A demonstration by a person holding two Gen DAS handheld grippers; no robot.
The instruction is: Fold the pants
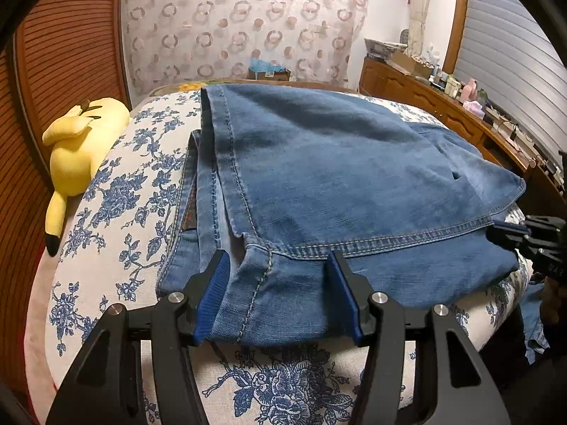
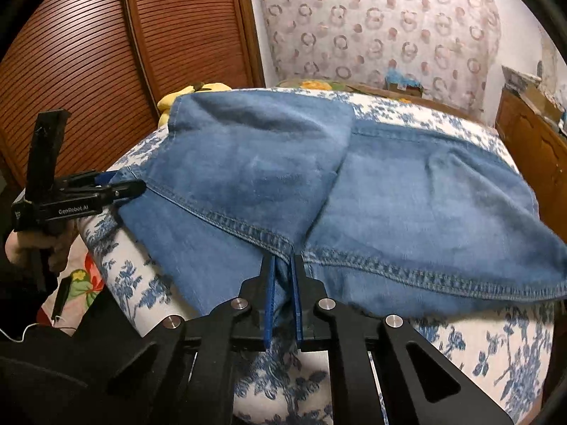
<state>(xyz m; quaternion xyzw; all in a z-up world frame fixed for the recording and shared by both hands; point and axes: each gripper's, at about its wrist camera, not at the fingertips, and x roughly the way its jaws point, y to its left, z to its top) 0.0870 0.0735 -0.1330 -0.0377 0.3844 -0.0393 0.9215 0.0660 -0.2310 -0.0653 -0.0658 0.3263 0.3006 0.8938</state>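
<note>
- Jeans (image 1: 354, 184) lie folded on the bed (image 1: 117, 219), long axis running 9-to-3 across your near edge.
- Left gripper (image 1: 276, 294): jaws apart, straddling the hem at 6.
- Right gripper (image 2: 282, 297): pinched on the hem, equally near.

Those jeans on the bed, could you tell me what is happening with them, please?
A person is folding the jeans on a blue floral bedspread, with a handheld claw in each hand. The jeans already lie doubled over, leg hems on top near the front edge. The left claw is open, its fingers either side of the folded near edge. The right claw is closed on denim by a stitched hem. A yellow plush toy lies beside the jeans.
</note>
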